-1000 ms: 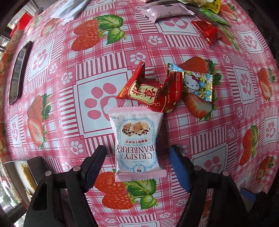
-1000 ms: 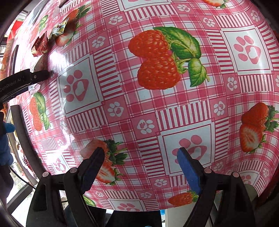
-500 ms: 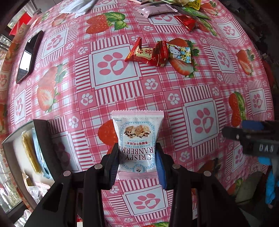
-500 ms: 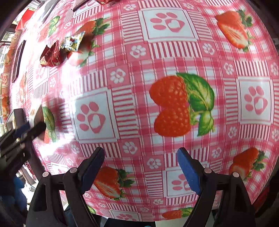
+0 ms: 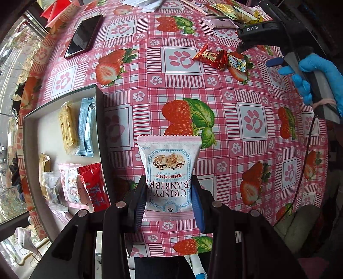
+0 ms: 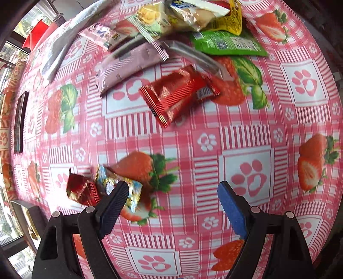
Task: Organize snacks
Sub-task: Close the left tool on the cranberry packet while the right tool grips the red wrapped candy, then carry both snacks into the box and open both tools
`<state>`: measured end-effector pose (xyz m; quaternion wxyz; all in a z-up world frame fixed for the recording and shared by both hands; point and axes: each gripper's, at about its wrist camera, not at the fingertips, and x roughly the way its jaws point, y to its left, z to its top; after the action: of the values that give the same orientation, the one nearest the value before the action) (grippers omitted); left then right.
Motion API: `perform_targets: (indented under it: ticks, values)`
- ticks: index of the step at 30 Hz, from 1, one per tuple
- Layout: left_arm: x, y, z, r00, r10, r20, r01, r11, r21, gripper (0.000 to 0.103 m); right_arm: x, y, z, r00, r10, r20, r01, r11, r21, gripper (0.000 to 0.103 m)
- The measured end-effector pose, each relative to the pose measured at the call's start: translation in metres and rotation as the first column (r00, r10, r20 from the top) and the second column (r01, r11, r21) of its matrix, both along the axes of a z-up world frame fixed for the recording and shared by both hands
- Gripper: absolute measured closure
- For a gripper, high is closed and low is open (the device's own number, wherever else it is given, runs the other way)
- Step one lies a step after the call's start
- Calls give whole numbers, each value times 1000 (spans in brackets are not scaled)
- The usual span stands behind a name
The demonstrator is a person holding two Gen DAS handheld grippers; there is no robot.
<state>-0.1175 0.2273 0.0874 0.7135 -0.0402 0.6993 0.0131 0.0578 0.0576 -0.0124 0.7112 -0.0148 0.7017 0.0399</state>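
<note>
My left gripper (image 5: 168, 196) is shut on a pink and white Crispy Cranberry packet (image 5: 169, 173) and holds it above the table, to the right of a grey tray (image 5: 99, 120) with several snacks in it. My right gripper (image 6: 171, 199) is open and empty, low over the table; it also shows in the left wrist view (image 5: 255, 46). A red candy (image 6: 80, 190) and a Hello Kitty candy (image 6: 120, 188) lie by its left finger. A red packet (image 6: 178, 94) lies ahead of it, before a pile of snacks (image 6: 193, 19).
A black phone (image 5: 83, 36) lies at the far left of the strawberry tablecloth (image 5: 235, 133). A purple bar packet (image 6: 128, 66) and a green packet (image 6: 227, 44) lie near the pile. The table's front edge is close below the left gripper.
My left gripper closed on the cranberry packet, lifted it and drew back toward the tray. My right gripper swung across the table toward the candies and the snack pile.
</note>
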Motion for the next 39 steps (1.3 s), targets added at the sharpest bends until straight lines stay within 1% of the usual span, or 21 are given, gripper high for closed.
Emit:
perform_targets:
  ticks: [2, 4, 5, 6, 8, 10, 12, 14, 16, 18, 22, 24, 26, 27, 28, 30, 31, 33, 35, 37, 39]
  values:
    - [1, -2, 1, 1000, -5, -3, 5, 1000, 4, 61, 14, 15, -6, 1000, 22, -2, -22, 999, -35, 17]
    - [4, -3, -3, 1000, -6, -9, 6, 1000, 1, 61, 16, 25, -20, 997, 62, -44, -66, 994, -90, 17]
    - [4, -2, -4, 1000, -4, -10, 4, 1000, -3, 61, 10, 26, -21, 996, 72, -50, -75, 994, -75, 8]
    - [3, -5, -7, 1000, 0, -10, 0, 1000, -8, 61, 1, 28, -24, 993, 94, -73, -100, 992, -76, 5]
    - [3, -2, -9, 1000, 7, -17, -8, 1000, -21, 61, -23, 36, -31, 976, 176, -128, -185, 981, -65, 0]
    - [4, -1, -11, 1000, 7, -16, -7, 1000, -24, 61, -39, 39, -29, 959, 243, -145, -254, 965, -65, 1]
    - [5, -1, -11, 1000, 4, -13, -4, 1000, -21, 61, -39, 33, -20, 969, 216, -121, -224, 973, -52, 1]
    - [6, -1, -9, 1000, 6, -7, -6, 1000, -20, 61, -34, 31, -7, 981, 173, -82, -173, 985, 7, 1]
    - [6, 0, -7, 1000, 6, -2, -6, 1000, -14, 61, -26, 36, 3, 983, 171, -71, -166, 984, 69, 1]
    - [4, 1, -4, 1000, 13, 1, -13, 1000, -9, 61, -14, 64, 3, 977, 202, -71, -194, 975, 107, 1]
    - [-2, 5, 3, 999, 36, 9, -36, 999, 5, 61, -2, 124, -3, 970, 233, -64, -224, 966, 126, 1]
    - [-5, 8, 7, 999, 50, 14, -50, 999, 14, 61, -7, 145, -11, 965, 250, -75, -240, 964, 117, 9]
    - [-10, 13, 10, 998, 67, 21, -67, 997, 22, 61, -3, 168, -13, 957, 283, -67, -279, 959, 56, 40]
    - [-11, 16, 12, 997, 79, 24, -80, 997, 24, 61, -10, 175, -12, 950, 306, -59, -305, 952, 31, 50]
    - [-13, 19, 13, 995, 93, 26, -93, 995, 25, 61, -15, 178, -12, 945, 322, -61, -320, 947, 31, 72]
    - [-16, 26, 16, 992, 120, 34, -121, 992, 27, 61, -19, 180, -12, 947, 310, -84, -304, 950, 74, 74]
    - [-18, 30, 18, 990, 134, 41, -136, 990, 26, 61, -33, 172, -8, 952, 294, -84, -286, 954, 93, 75]
    - [-20, 39, 22, 985, 164, 54, -165, 986, 21, 61, -36, 159, 0, 962, 257, -89, -241, 957, 163, 79]
    - [-23, 48, 25, 980, 187, 65, -188, 982, 21, 61, -36, 144, 9, 969, 229, -96, -202, 951, 232, 79]
    - [-26, 56, 28, 977, 199, 75, -202, 979, 29, 61, -40, 136, 19, 973, 214, -91, -183, 947, 265, 79]
    - [-29, 66, 31, 974, 212, 82, -216, 976, 34, 61, -52, 115, 27, 977, 193, -91, -158, 940, 302, 79]
